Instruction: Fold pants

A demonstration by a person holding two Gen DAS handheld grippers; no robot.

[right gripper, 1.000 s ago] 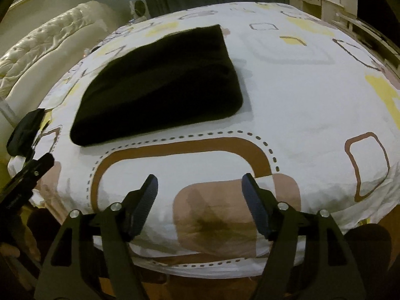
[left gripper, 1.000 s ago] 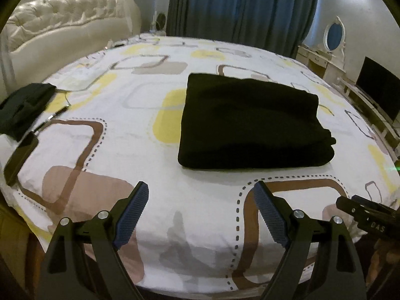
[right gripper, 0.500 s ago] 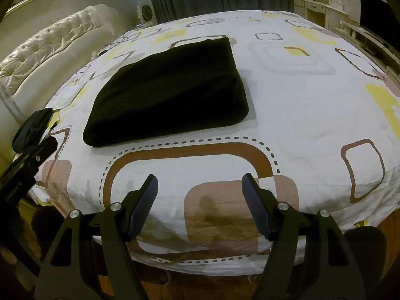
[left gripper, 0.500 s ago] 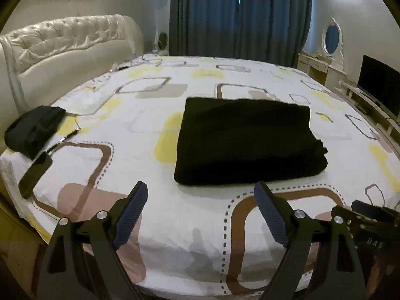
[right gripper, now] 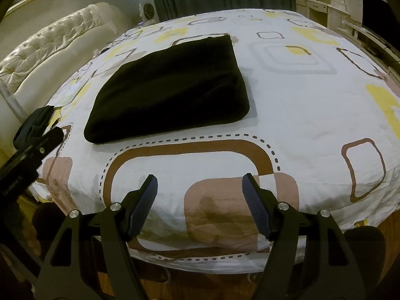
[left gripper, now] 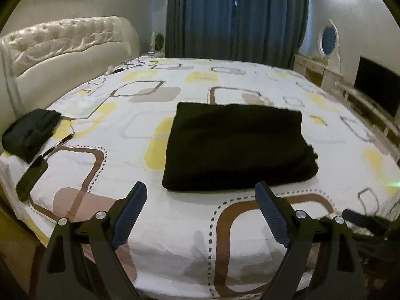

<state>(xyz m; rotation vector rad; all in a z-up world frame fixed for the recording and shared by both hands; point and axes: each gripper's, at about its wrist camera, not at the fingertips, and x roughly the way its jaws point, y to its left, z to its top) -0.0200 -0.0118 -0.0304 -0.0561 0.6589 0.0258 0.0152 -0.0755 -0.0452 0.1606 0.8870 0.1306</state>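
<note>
**Folded pants lying ahead of two empty grippers**

The left gripper [left gripper: 200, 197] is hanging over the near edge of the bed [left gripper: 175, 225], its jaws standing wide apart with nothing between them. The pants [left gripper: 237, 150] are lying just ahead of its tips, folded into a thick black rectangle flat on the patterned sheet, clear of both fingers. Off to its far left, a second dark bundle [left gripper: 30, 132] is sitting at the bed's edge, and a phone [left gripper: 31, 177] with a cable plugged in is resting just nearer than that bundle. Part of the right gripper is showing at the lower right of this view.

The right gripper [right gripper: 200, 190] is also hovering over the near edge, its jaws apart and gripping nothing. From here the pants [right gripper: 170, 92] are lying ahead and to the left, well clear of the tips. The left gripper's body is poking in at the left edge, with the bundle [right gripper: 35, 125] just beyond it.
</note>
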